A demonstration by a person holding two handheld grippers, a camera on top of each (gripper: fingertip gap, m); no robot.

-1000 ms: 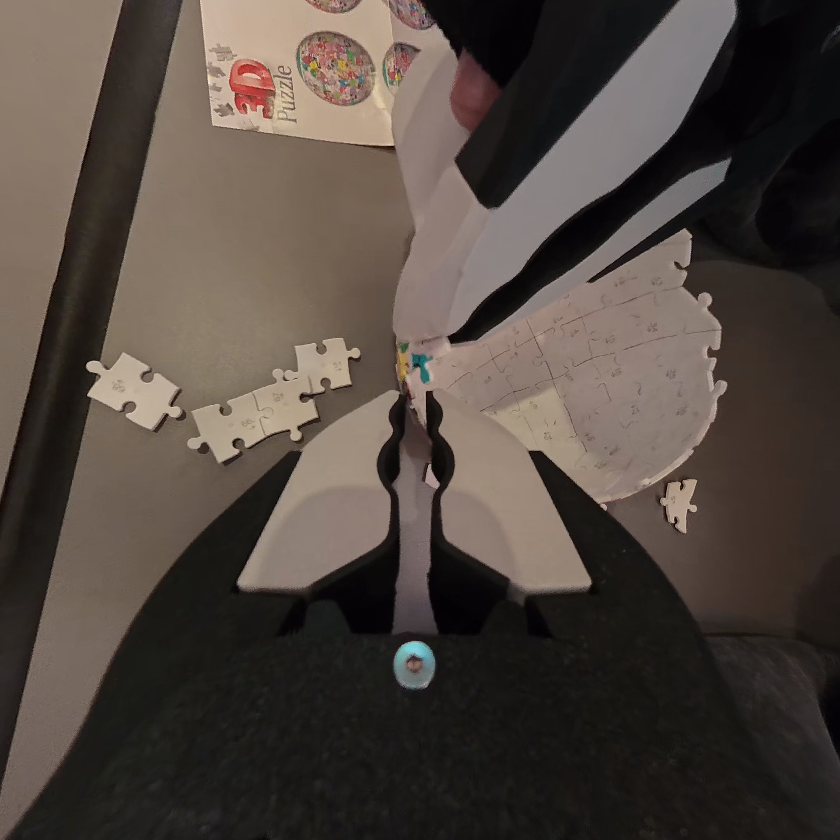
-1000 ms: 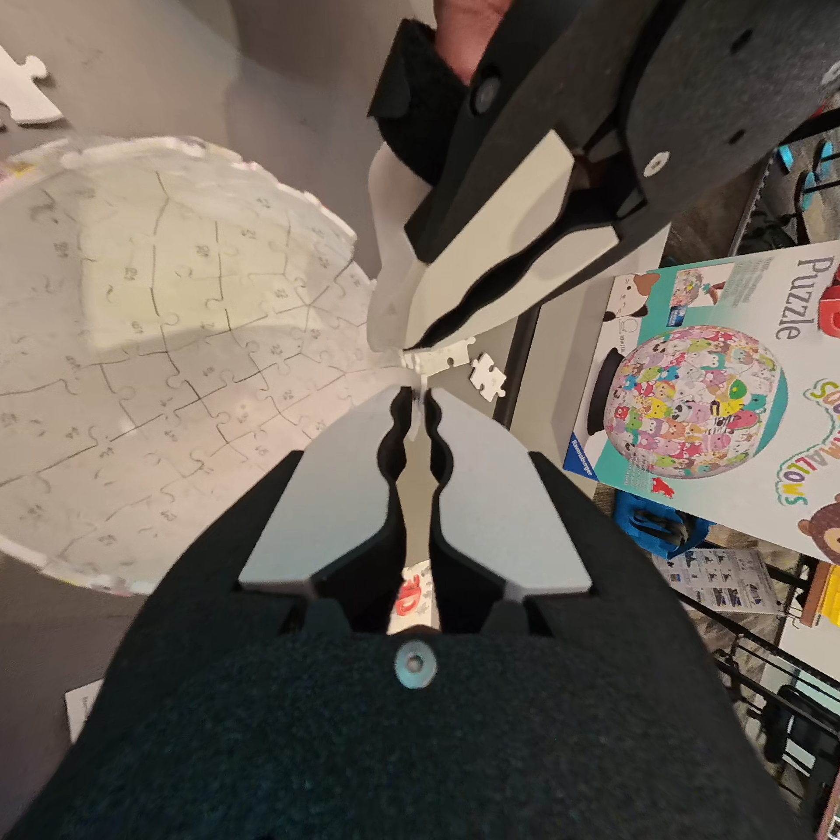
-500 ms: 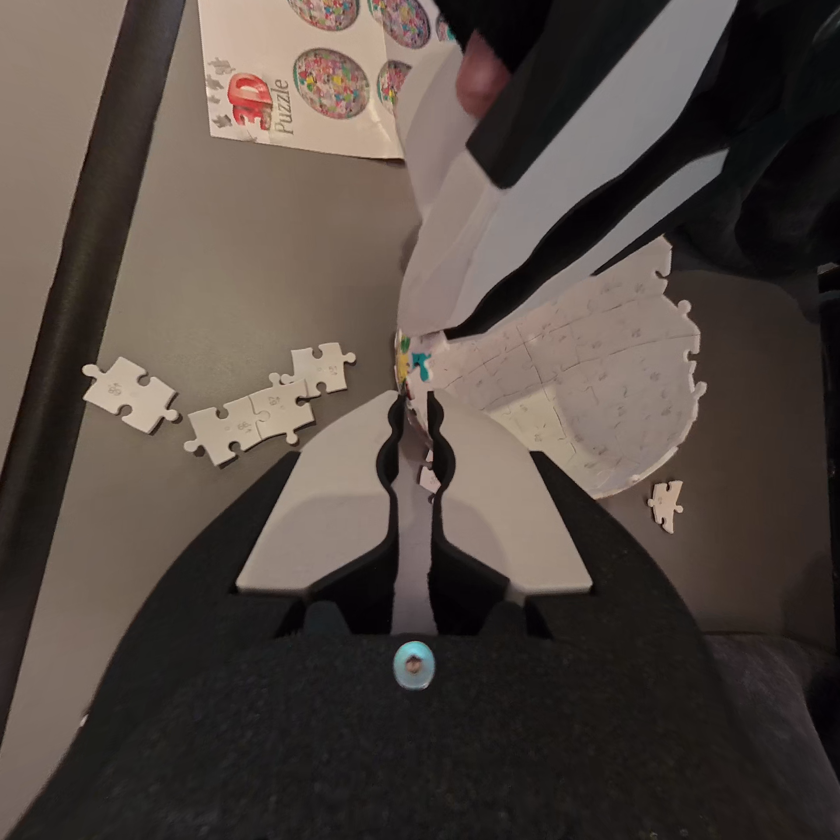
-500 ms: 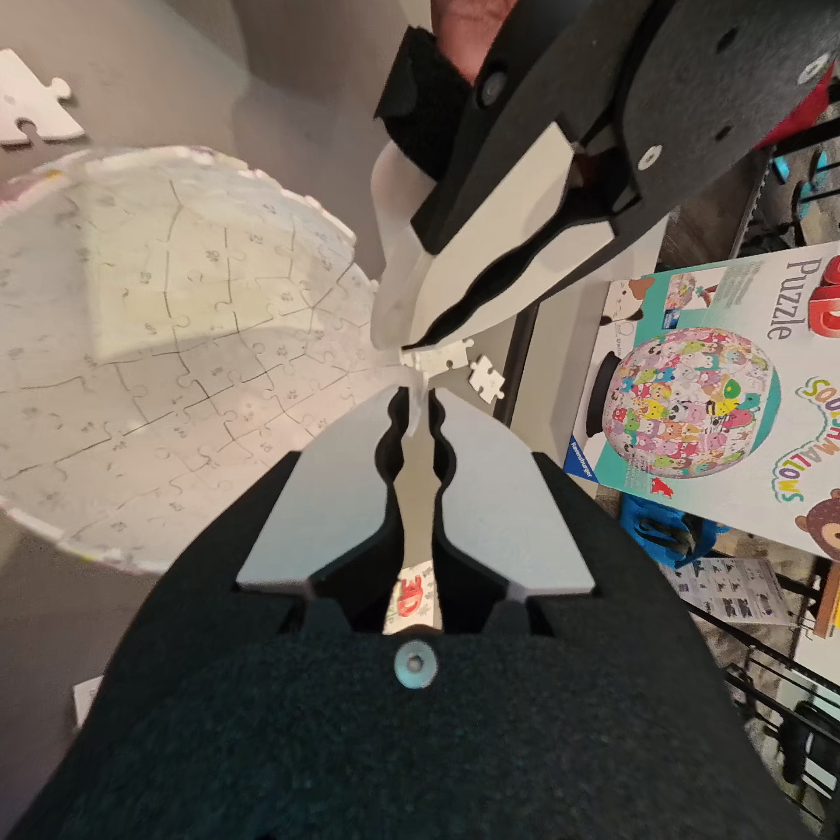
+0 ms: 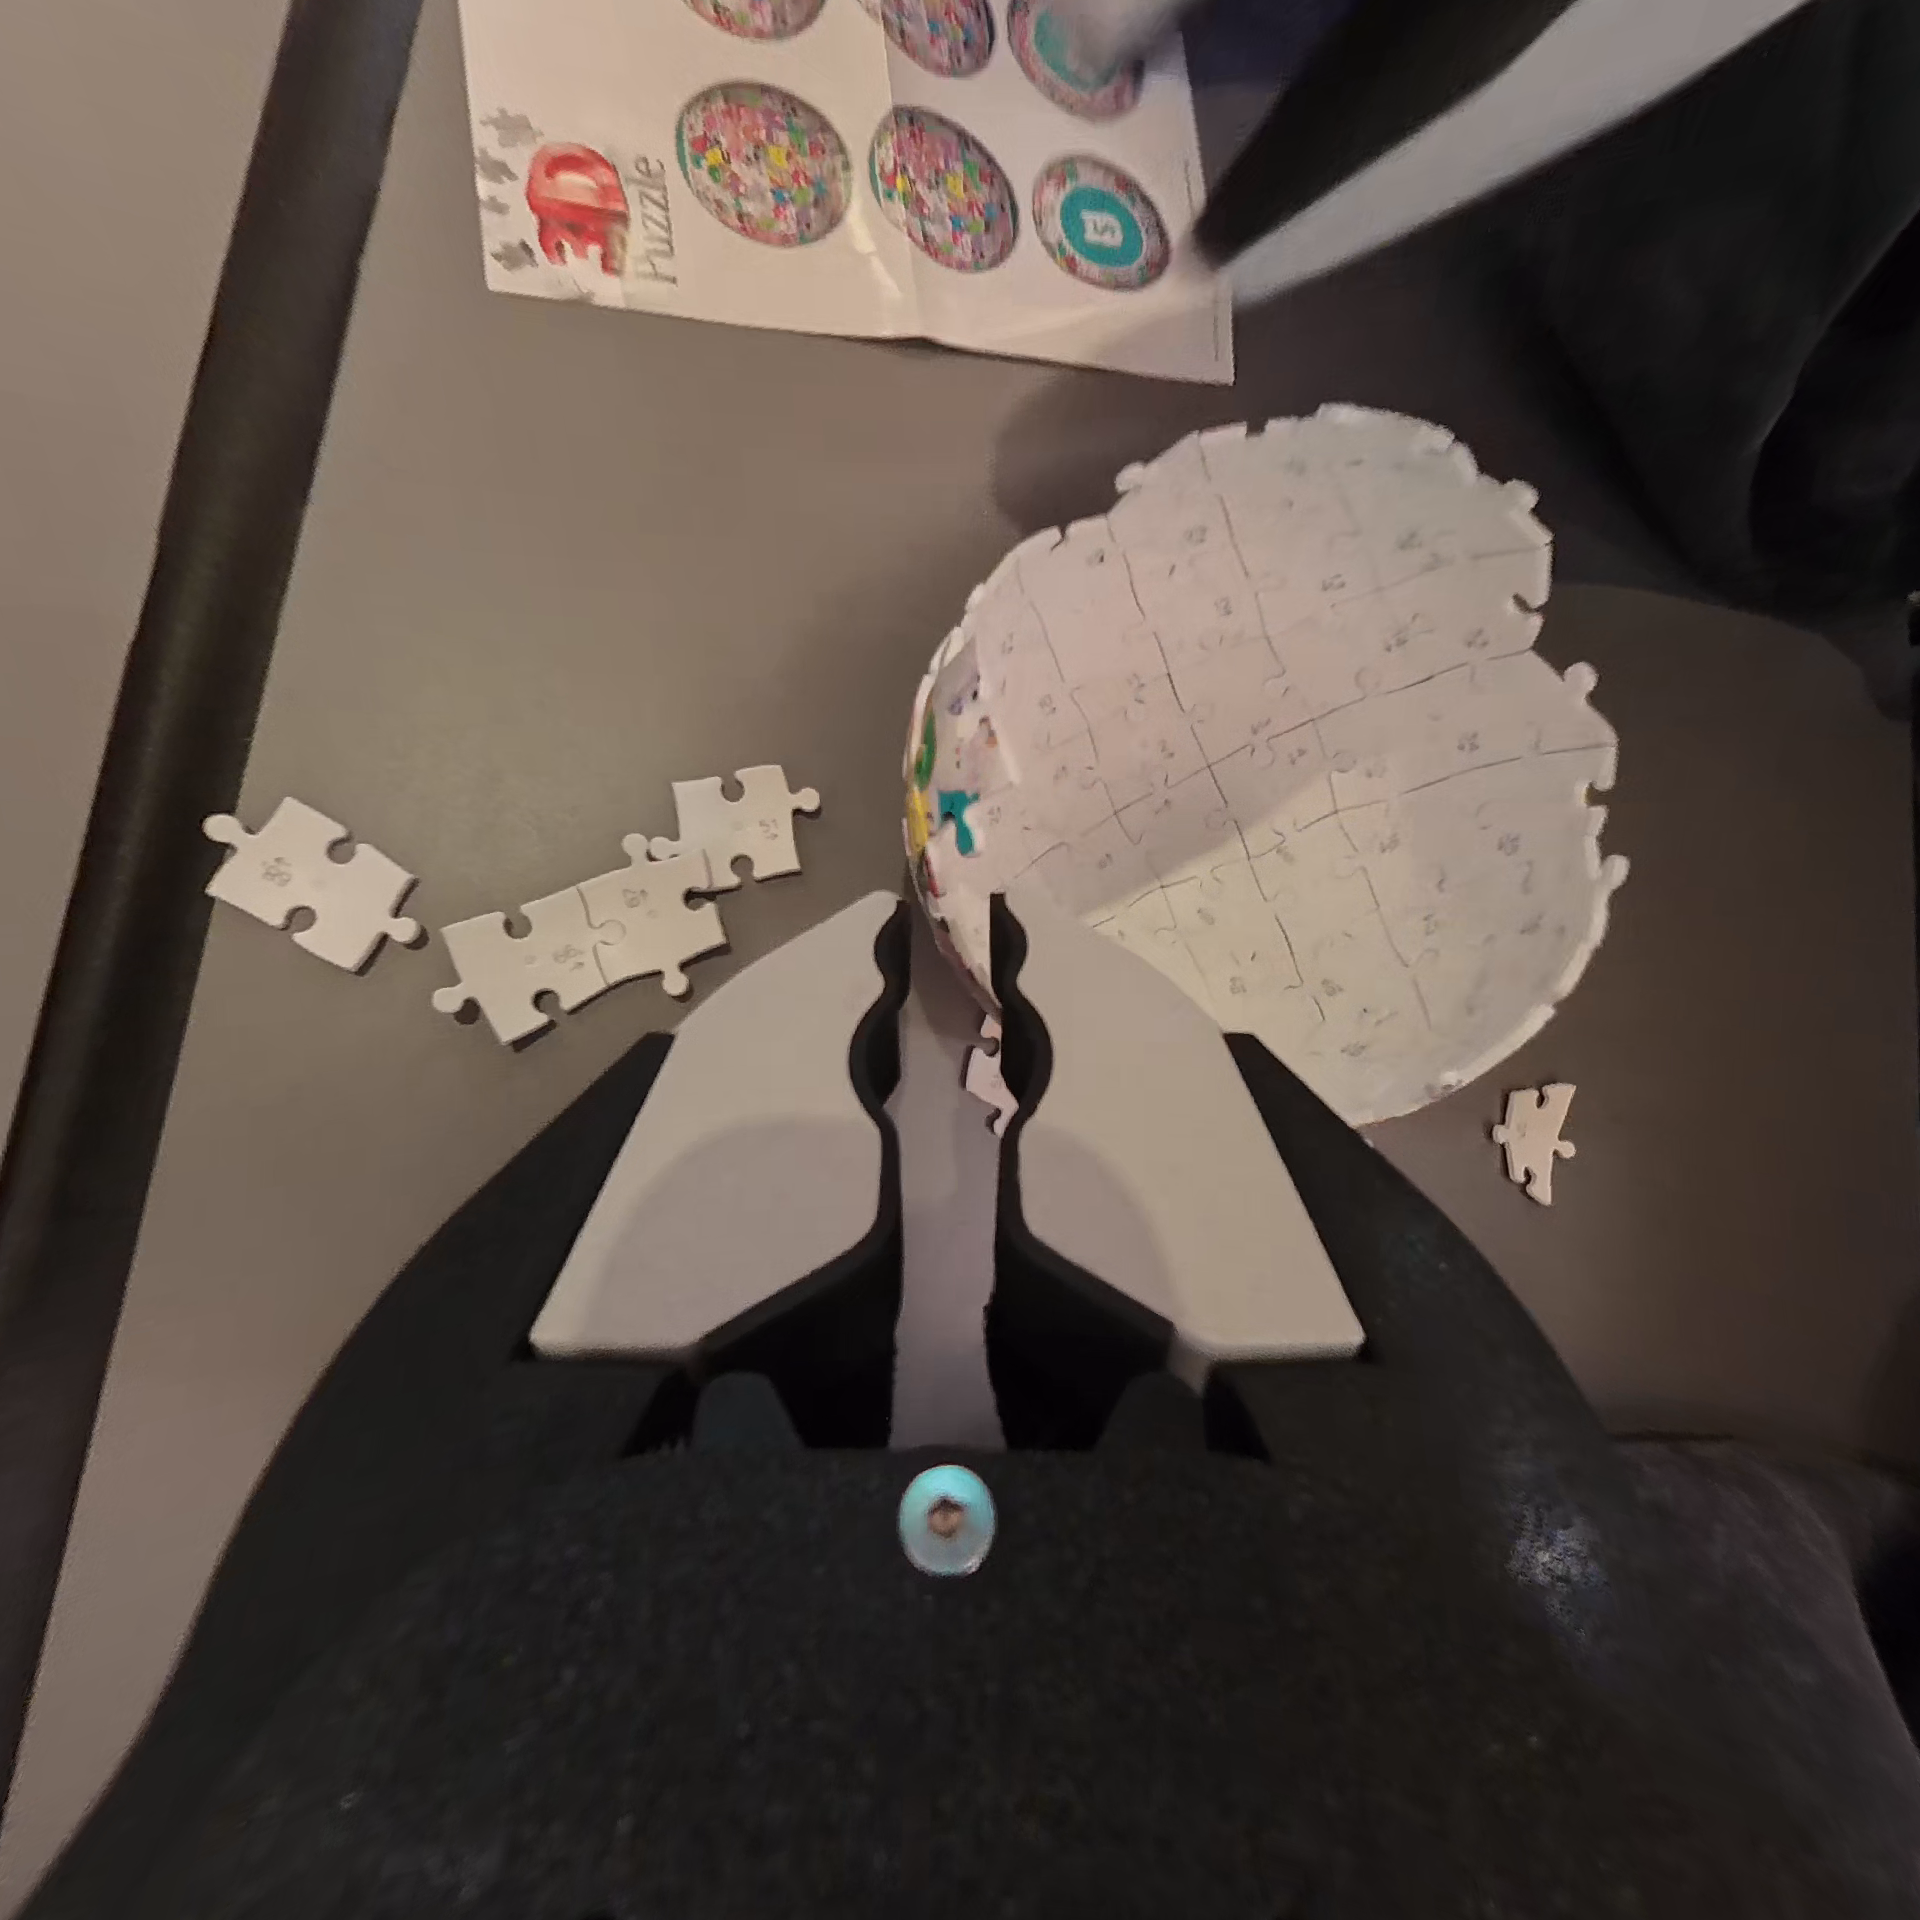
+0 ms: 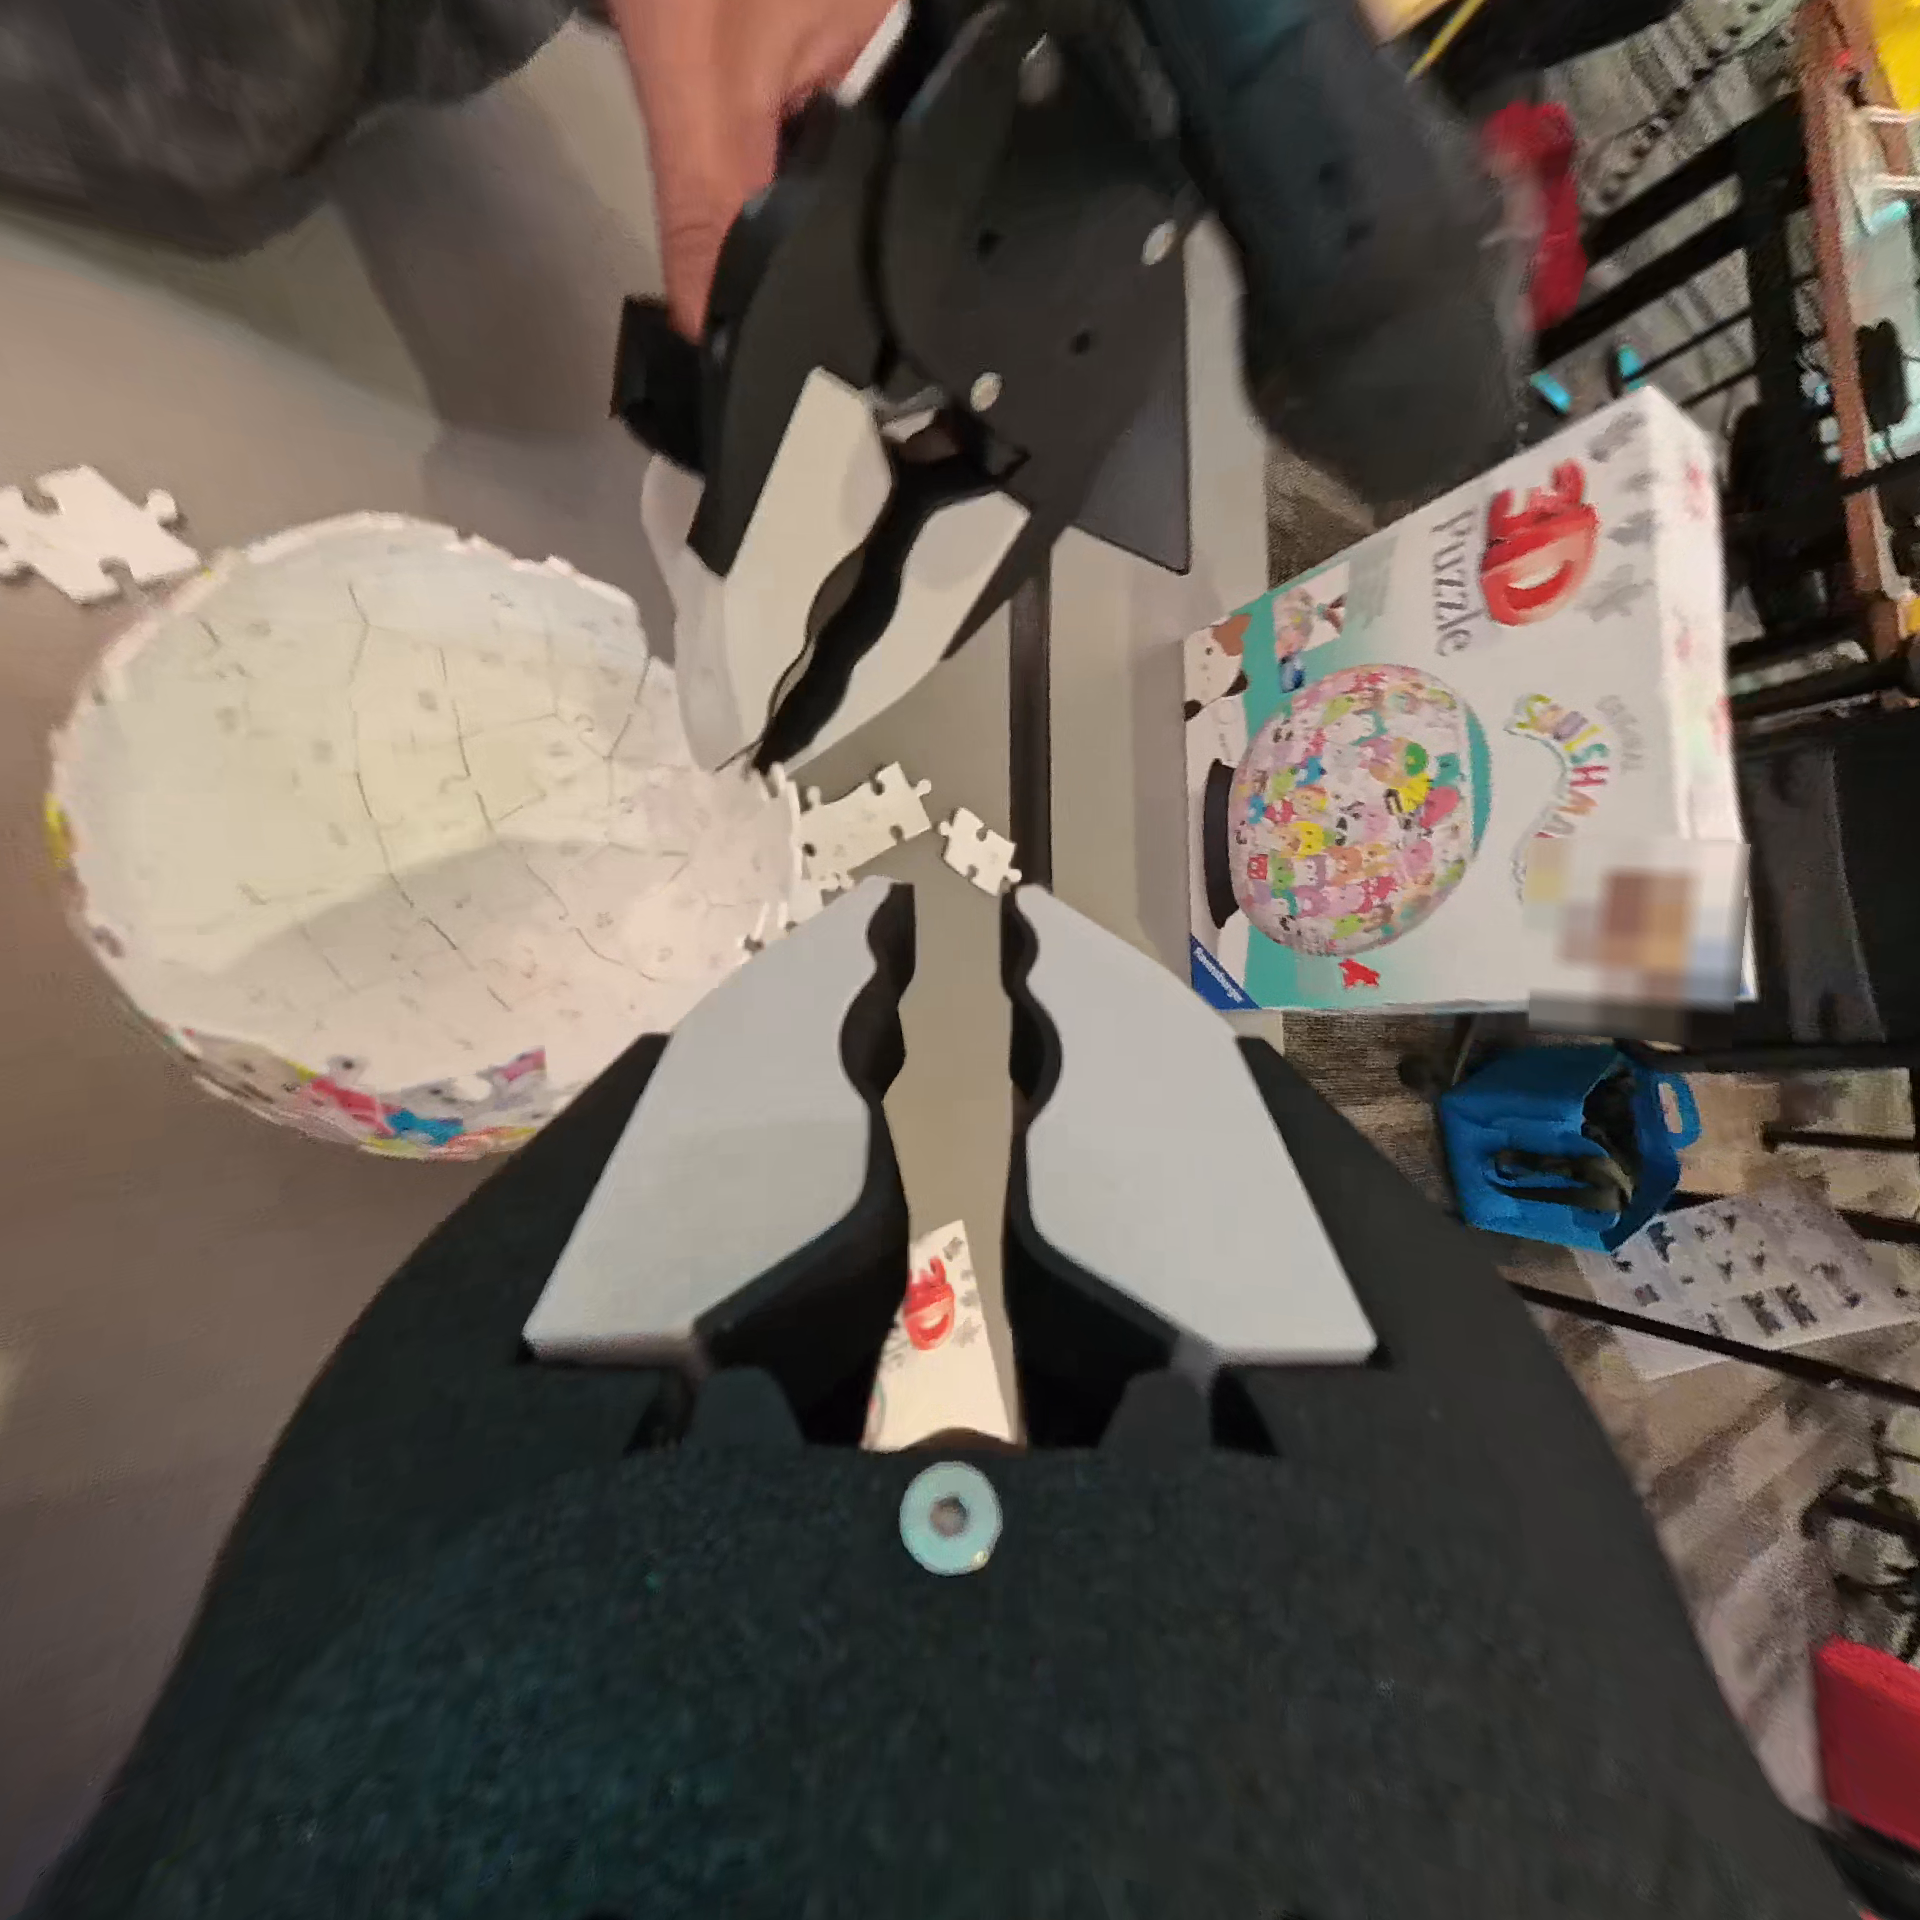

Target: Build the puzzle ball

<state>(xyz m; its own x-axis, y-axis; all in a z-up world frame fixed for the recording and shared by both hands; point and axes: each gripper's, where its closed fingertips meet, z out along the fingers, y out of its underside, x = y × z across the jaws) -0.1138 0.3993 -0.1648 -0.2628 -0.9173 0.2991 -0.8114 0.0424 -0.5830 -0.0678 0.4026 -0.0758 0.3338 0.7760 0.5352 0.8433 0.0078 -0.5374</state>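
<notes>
Right hand-held gripper point(image 6: 956, 899) withdrawn; bowl point(image 5: 1268, 769) opening rightward.

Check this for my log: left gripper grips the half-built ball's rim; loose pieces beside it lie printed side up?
No: the loose pieces lie white side up, per the left wrist view. The left gripper grips the half-built ball by its rim.

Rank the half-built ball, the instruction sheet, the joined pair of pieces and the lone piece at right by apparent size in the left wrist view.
1. half-built ball and instruction sheet: alike; the sheet is cropped
2. joined pair
3. lone piece
</notes>
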